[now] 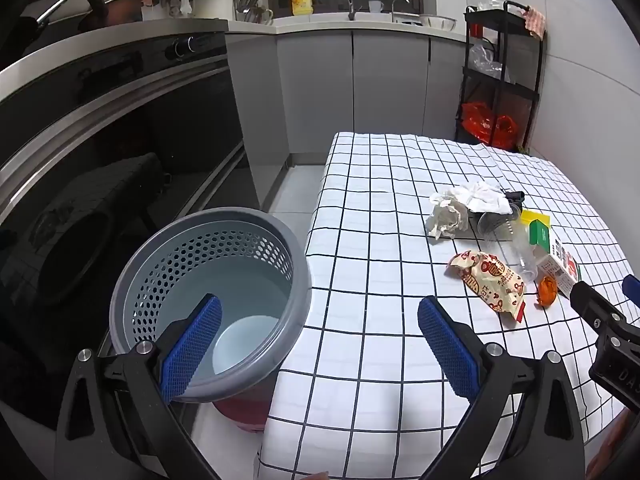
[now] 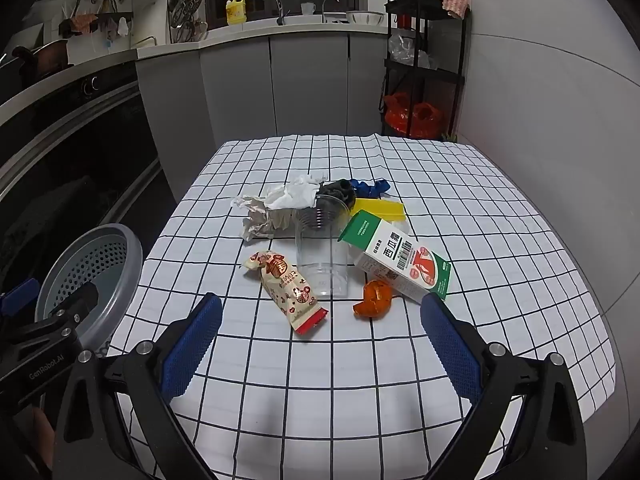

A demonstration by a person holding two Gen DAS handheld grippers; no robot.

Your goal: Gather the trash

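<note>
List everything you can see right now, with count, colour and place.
table: one, white cloth with black grid, centre
bin: one, grey perforated, off the table's left edge
snack wrapper: one, cream and red, table front
plastic cup: one, clear, upright at centre
carton: one, white, green and red, lying right of cup
orange peel: one, orange, before the carton
crumpled tissues: a pile, white, behind the cup
left gripper: open, empty
right gripper: open, empty

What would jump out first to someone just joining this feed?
The heap of trash mid-table: a green-and-white carton, a clear plastic cup, a snack wrapper and crumpled tissue on the checked tablecloth. Then the grey perforated bin beside the table's left edge.
</note>
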